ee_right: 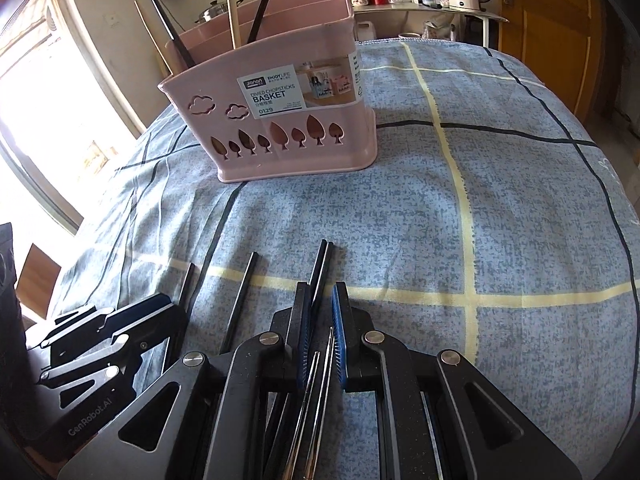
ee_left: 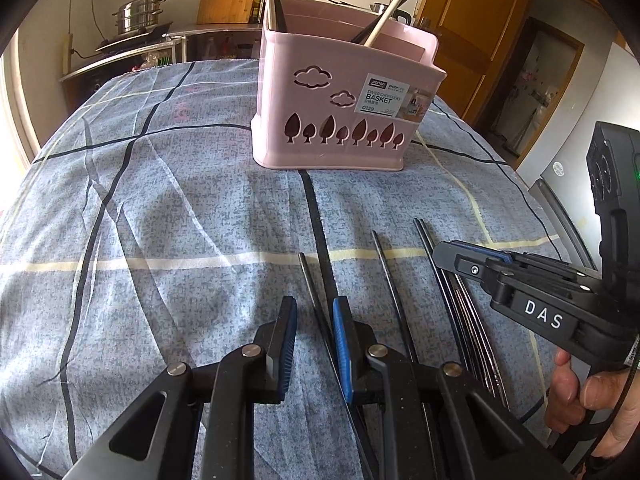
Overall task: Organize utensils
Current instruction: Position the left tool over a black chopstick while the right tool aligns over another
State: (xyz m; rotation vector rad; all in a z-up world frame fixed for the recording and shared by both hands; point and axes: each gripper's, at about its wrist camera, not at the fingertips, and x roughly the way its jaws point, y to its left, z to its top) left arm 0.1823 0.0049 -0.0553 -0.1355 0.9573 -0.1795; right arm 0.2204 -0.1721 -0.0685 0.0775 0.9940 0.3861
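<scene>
Chopsticks (ee_left: 394, 296) lie loose on the blue checked cloth (ee_left: 168, 208) that covers the table, black sticks side by side pointing roughly toward the pink basket (ee_left: 344, 120) standing farther back on the same cloth. That basket has cloud and tree cut-outs and a white label reading "BASKET", and a few utensils already stand in it, among them a pale wooden stick (ee_left: 394, 4) leaning out to the right.

Left hand-held gripper (ee_left: 315, 308) hangs low over the cloth with its blue pads (ee_left: 342, 344) a narrow gap apart; one black chopstick (ee_left: 316, 304) runs through that gap, close to the right pad, but whether the pads press on it I cannot tell. Right hand-held gripper (ee_right: 321, 300) sits just beside it, to its right, carried by a hand (ee_left: 592, 396) on the grip. In the right wrist view its pads (ee_right: 340, 340) also stand narrowly apart over a pair of black chopsticks (ee_right: 322, 264), with thin metal-looking sticks (ee_right: 316, 392) lying lower in the gap; no squeeze on them is clear
</scene>
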